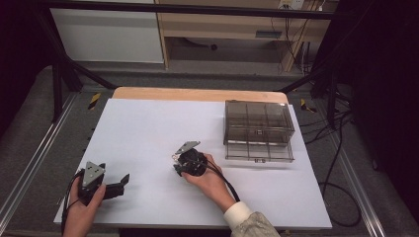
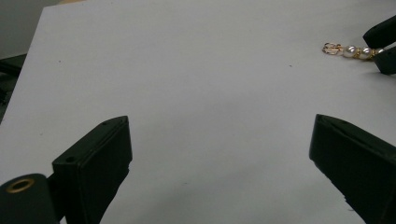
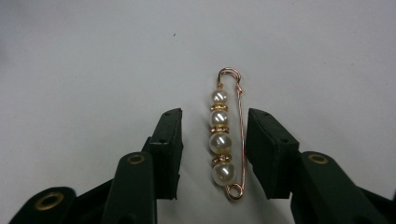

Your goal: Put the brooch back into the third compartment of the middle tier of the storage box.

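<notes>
Right jaws: parted on either side of the pearl pin, one pad at its 9 o'clock and one at its 3 o'clock, a sliver of white sheet showing on each side, so the pads do not press on it.
Left jaws: released and spread wide over bare white sheet, nothing between them.
Pearl pin: a gold safety pin threaded with four pearls and gold spacer rings; it lies flat on the white sheet, its length running 12 to 6 o'clock in the right gripper view, hooked clasp end at 12, coiled end at 6.
Pin in the left gripper view: seen at about 2 o'clock, lying crosswise, with the other gripper's black jaw tips at its right end.
Right gripper: in the high view just below the middle of the sheet, pointing down at it, the person's hand wrapped around its body from 5 o'clock.
Left gripper: in the high view near the sheet's 8 o'clock corner, lying low, well apart from the right gripper, held by the other hand.
Clear organiser box: smoky plastic with divided compartments, standing at 2 o'clock on the sheet, well apart from the pin.
Table: a wooden edge shows beyond the sheet at 12 o'clock.
</notes>
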`<state>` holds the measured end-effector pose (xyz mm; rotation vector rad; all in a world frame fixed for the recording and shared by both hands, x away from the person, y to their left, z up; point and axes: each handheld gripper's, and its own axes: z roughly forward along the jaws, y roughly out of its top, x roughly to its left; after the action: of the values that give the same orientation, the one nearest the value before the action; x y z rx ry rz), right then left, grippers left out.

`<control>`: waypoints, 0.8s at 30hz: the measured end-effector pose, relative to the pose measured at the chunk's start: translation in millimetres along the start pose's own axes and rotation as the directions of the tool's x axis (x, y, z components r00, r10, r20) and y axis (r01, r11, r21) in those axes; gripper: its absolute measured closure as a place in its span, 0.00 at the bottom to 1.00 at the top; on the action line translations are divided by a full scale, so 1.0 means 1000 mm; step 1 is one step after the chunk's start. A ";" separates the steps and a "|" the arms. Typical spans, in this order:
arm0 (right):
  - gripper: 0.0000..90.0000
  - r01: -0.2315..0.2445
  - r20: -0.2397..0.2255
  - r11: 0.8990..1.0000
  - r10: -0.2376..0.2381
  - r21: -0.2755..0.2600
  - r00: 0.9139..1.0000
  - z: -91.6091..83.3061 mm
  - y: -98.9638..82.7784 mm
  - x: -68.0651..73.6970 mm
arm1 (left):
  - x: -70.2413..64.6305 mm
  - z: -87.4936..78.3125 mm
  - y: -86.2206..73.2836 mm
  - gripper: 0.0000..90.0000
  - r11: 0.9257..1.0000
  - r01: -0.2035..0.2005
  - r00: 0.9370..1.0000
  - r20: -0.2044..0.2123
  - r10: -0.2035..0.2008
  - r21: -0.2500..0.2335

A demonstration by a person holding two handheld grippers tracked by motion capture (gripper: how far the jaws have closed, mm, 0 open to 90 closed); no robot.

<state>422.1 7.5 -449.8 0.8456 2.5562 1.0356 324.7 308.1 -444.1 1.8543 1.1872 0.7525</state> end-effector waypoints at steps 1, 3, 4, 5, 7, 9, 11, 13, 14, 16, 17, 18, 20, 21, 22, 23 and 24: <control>0.69 0.006 -0.002 1.000 -0.006 -0.003 1.000 0.000 0.000 0.000 | 0.000 0.000 0.000 0.06 1.000 -0.001 1.000 0.000 0.001 -0.002; 0.77 0.008 -0.009 1.000 -0.008 -0.003 1.000 0.000 0.000 0.001 | 0.000 0.001 0.000 0.06 1.000 -0.002 1.000 0.002 0.002 0.003; 0.79 0.010 -0.012 1.000 -0.010 -0.001 1.000 0.000 0.000 0.002 | 0.000 0.002 0.000 0.06 1.000 -0.003 1.000 0.002 0.003 0.008; 0.80 0.010 -0.017 1.000 -0.010 0.002 1.000 -0.001 0.000 0.002 | 0.000 0.002 0.000 0.06 1.000 -0.001 1.000 0.003 0.001 0.008; 0.82 0.003 -0.017 1.000 -0.003 0.002 1.000 -0.001 0.000 0.002 | 0.000 0.002 0.000 0.06 1.000 -0.001 1.000 0.004 0.001 0.007; 0.89 -0.024 -0.020 1.000 0.024 -0.002 1.000 0.000 0.000 -0.002 | 0.001 0.001 -0.001 0.06 1.000 -0.002 1.000 -0.002 0.002 0.013; 0.89 -0.033 -0.033 0.999 0.033 -0.006 0.999 -0.001 -0.001 -0.004 | 0.001 0.001 -0.001 0.06 1.000 0.002 1.000 -0.003 -0.002 0.011; 0.90 -0.043 -0.033 0.999 0.043 -0.012 0.999 -0.001 -0.002 -0.005 | 0.001 0.002 0.000 0.06 1.000 0.000 1.000 -0.005 0.000 0.009; 0.90 -0.035 -0.032 0.999 0.035 -0.014 0.999 -0.001 -0.002 -0.004 | 0.001 0.002 0.000 0.06 1.000 0.001 1.000 -0.008 -0.001 0.009; 0.90 -0.030 -0.032 0.999 0.029 -0.024 0.999 -0.004 -0.002 -0.003 | 0.001 0.002 0.000 0.06 1.000 0.005 1.000 -0.009 -0.005 0.003; 0.90 -0.031 -0.028 0.999 0.030 -0.031 0.999 -0.007 -0.002 -0.003 | 0.001 0.001 0.000 0.06 1.000 0.004 1.000 -0.011 -0.004 0.000; 0.90 -0.029 -0.031 0.999 0.028 -0.038 0.999 -0.008 -0.002 -0.003 | 0.002 0.001 0.000 0.06 1.000 0.008 1.000 -0.014 -0.008 0.001; 0.90 -0.035 -0.031 0.998 0.033 -0.054 0.999 -0.014 -0.001 -0.004 | 0.003 0.000 0.000 0.06 1.000 0.024 1.000 -0.013 -0.024 -0.006; 0.90 -0.036 -0.034 0.998 0.034 -0.059 0.999 -0.017 -0.002 -0.004 | 0.003 0.000 0.000 0.06 1.000 0.025 1.000 -0.012 -0.025 -0.008; 0.90 -0.038 -0.033 0.997 0.036 -0.064 0.999 -0.020 -0.002 -0.004 | 0.004 0.000 0.000 0.06 1.000 0.025 1.000 -0.012 -0.025 -0.008; 0.90 -0.038 -0.033 0.997 0.036 -0.064 0.999 -0.020 -0.002 -0.004 | 0.004 0.000 0.000 0.06 1.000 0.025 1.000 -0.012 -0.025 -0.008; 0.90 -0.043 -0.025 0.996 0.042 -0.080 0.999 -0.029 -0.003 -0.006 | 0.004 -0.001 0.000 0.06 1.000 0.026 1.000 -0.009 -0.026 -0.007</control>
<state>413.1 -14.2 -431.0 0.8751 2.5069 1.1593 325.6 312.0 -443.6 1.8283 1.2104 0.7506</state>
